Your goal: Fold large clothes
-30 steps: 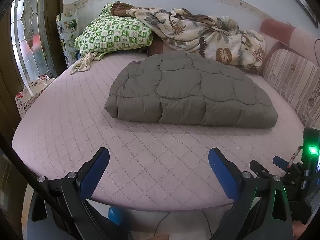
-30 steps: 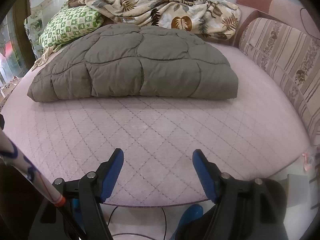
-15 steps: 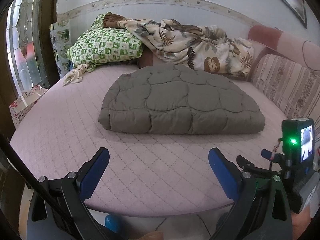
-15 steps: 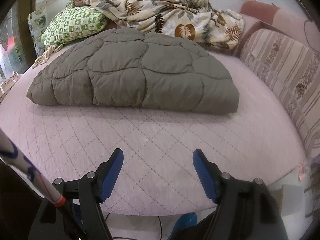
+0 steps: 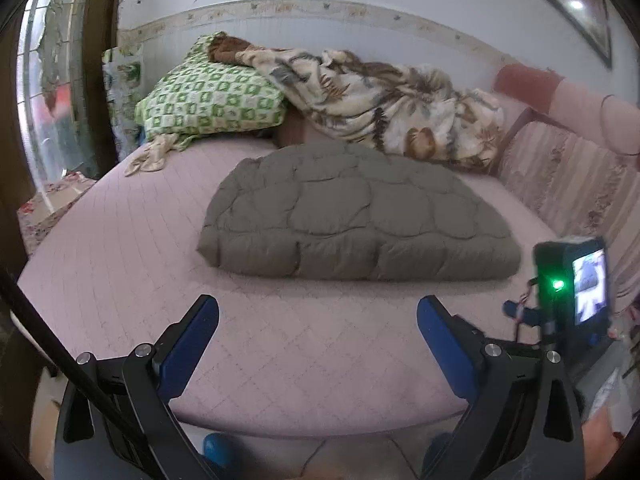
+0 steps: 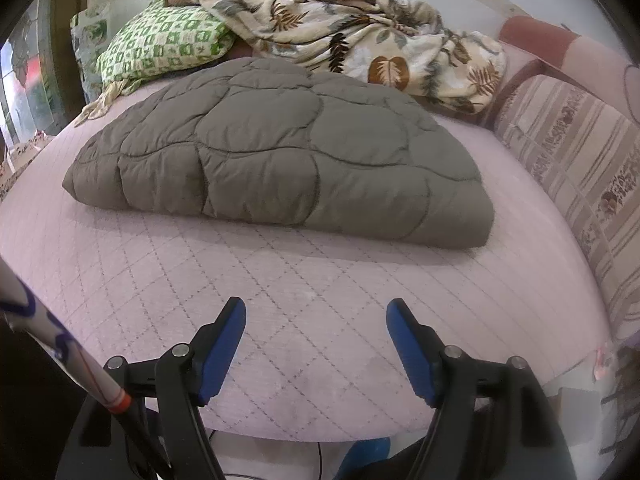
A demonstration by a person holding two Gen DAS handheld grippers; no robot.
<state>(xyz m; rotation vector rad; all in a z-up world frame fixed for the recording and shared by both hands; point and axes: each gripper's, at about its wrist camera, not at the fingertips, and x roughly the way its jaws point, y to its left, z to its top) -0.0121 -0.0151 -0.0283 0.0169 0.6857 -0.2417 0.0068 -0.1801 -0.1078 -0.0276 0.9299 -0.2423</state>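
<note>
Matt quilted-cloth grey comforter point(image 6: 280, 160)

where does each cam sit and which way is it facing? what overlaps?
Left wrist: sits on the left claw, angled down across the pink quilted mattress at the folded grey-brown padded quilt; both open blue pads show, and the right claw's camera at its right edge.
Right wrist: on the right claw, nearer the quilt; open pads show.
Shared: quilt, mattress, green checked pillow, leaf-print blanket.

Both wrist views sit at near edge of pink bed point(image 5: 120, 264), facing across it toward far wall, tilted downward. Right view closer to grey quilt point(image 6: 280, 160). Left view looks from farther left, catches right gripper's camera point(image 5: 572, 284). Shared: quilt, green pillow point(image 6: 160, 44), leaf blanket point(image 5: 380, 108).
</note>
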